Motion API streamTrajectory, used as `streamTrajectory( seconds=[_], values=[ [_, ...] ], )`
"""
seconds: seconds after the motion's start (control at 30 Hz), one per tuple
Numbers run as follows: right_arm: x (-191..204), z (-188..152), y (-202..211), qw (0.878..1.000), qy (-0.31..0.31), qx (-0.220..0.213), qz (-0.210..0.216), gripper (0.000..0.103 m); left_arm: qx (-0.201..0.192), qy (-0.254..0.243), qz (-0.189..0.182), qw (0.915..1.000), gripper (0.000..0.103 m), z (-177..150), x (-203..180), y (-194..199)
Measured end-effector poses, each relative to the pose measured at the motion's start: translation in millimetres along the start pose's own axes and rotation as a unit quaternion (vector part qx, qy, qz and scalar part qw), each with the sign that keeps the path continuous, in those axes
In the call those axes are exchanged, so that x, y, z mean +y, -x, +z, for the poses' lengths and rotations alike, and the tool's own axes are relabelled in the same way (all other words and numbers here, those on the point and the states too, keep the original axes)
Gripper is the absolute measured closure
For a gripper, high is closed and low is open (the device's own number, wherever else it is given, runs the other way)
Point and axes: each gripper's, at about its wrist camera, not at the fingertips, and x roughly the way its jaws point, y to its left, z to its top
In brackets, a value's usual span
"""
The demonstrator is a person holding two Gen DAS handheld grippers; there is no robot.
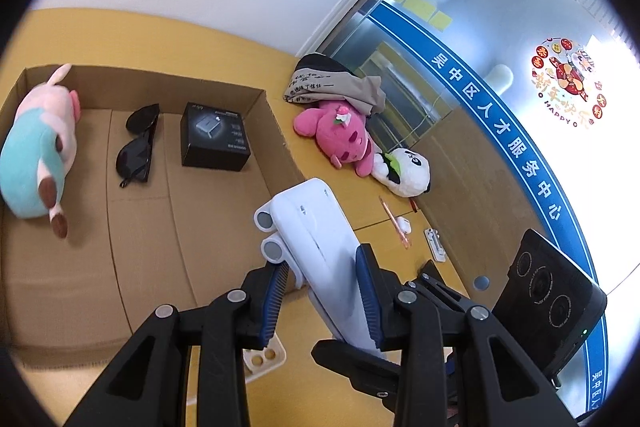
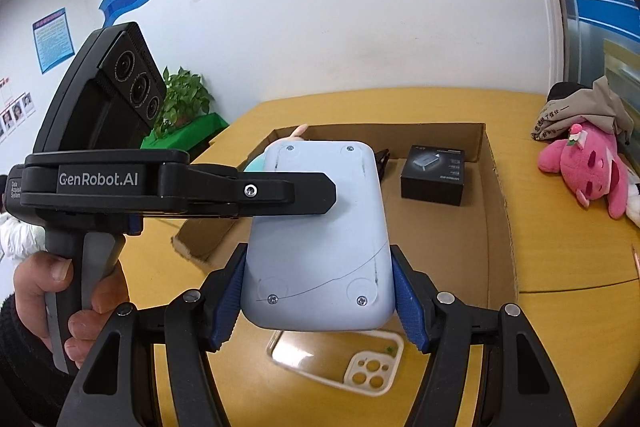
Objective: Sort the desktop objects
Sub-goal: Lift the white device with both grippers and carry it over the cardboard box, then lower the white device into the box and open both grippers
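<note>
White plastic device (image 2: pixel 320 227), flat with rounded corners, screws at the corners of its underside: I hold it off the yellow desk (image 2: pixel 560 327) with both tongs at once. My right tongs (image 2: pixel 320 291) clamp its near end across the width; my left tongs (image 1: pixel 324 291) come in from nine o'clock and pinch it across the thin edge. Two grips, I judge, because it is broad and smooth and one pair would let it swing.

Cardboard box (image 1: pixel 276 131), open-topped, at twelve o'clock beyond the device. Contents:
- plush toy (image 1: pixel 36 155), teal and pink, along the wall at nine o'clock
- sunglasses (image 1: pixel 138 147), middle
- black carton (image 1: pixel 214 137), toward three o'clock

Unsorted on the desk, at two o'clock outside the box: pink plush (image 1: pixel 340 135), panda plush (image 1: pixel 408 171), a pen (image 1: pixel 394 221), a cloth bag (image 1: pixel 332 79). A clear phone case (image 2: pixel 344 359) lies directly beneath the device at six o'clock.
</note>
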Motion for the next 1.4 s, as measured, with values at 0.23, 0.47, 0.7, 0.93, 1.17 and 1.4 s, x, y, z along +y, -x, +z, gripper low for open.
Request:
streamTrajectory(
  seconds=[0.23, 0.47, 0.7, 0.93, 1.17, 1.4],
  values=[
    [-29.6, 36.9, -33.4, 1.0, -0.022, 0.004, -0.012, 0.032, 0.018, -0.004, -0.002, 0.9998, 0.069, 47.0, 18.5, -36.5],
    [-59.1, 60.5, -73.1, 0.998, -0.041, 0.019, -0.034, 0.032, 0.046, -0.011, -0.003, 0.9989, 0.069, 85.4, 45.7, -86.7],
    [-98.5, 58.5, -116.6, 0.994, -0.075, 0.057, -0.049, 0.032, 0.079, 0.015, -0.014, 0.9967, 0.069, 99.3, 84.0, -147.7],
    [-115.0, 43.3, -135.1, 0.99, -0.091, 0.091, -0.065, 0.032, 0.11, 0.031, -0.014, 0.9933, 0.069, 90.4, 98.6, -176.3],
    [-117.1, 20.7, -154.9, 0.981, -0.102, 0.144, -0.083, 0.032, 0.147, 0.055, 0.01, 0.9876, 0.069, 72.9, 111.6, -198.0],
    [-121.2, 16.8, -164.3, 0.973, -0.106, 0.182, -0.096, 0.032, 0.164, 0.068, 0.018, 0.9839, 0.069, 66.9, 116.6, -211.6]
  ],
)
